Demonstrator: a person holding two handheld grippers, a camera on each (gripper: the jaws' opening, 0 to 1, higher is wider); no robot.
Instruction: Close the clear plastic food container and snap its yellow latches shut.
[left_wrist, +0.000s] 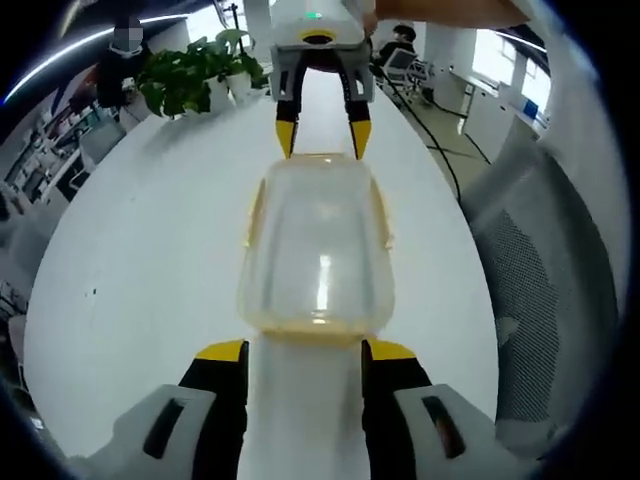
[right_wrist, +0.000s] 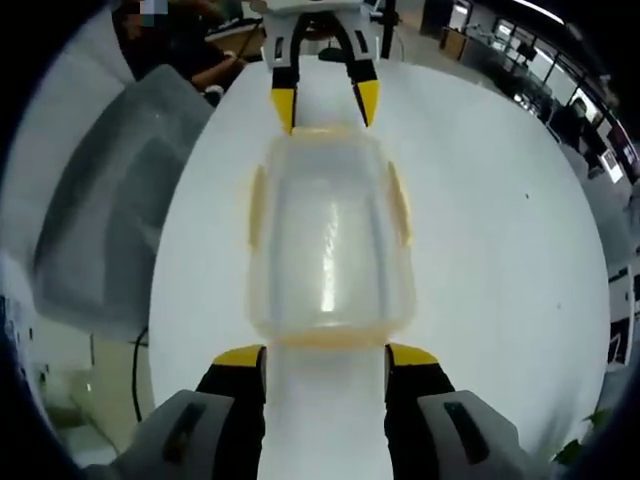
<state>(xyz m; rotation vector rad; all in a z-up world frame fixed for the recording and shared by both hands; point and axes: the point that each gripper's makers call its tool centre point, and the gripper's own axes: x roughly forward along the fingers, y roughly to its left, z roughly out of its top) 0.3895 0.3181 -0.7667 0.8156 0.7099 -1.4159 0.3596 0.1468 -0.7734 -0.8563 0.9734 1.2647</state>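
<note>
Here the clear plastic container (left_wrist: 318, 245) sits lid-on in the middle of the white surface (left_wrist: 150, 260), lengthwise between the two tongs; the left tongs (left_wrist: 304, 352) are spread just short of its near end; the right tongs (right_wrist: 325, 357) are spread at the opposite end; yellow latches (right_wrist: 399, 203) line its long sides; potted plants (left_wrist: 195, 75) stand at the surface's far edge.
</note>
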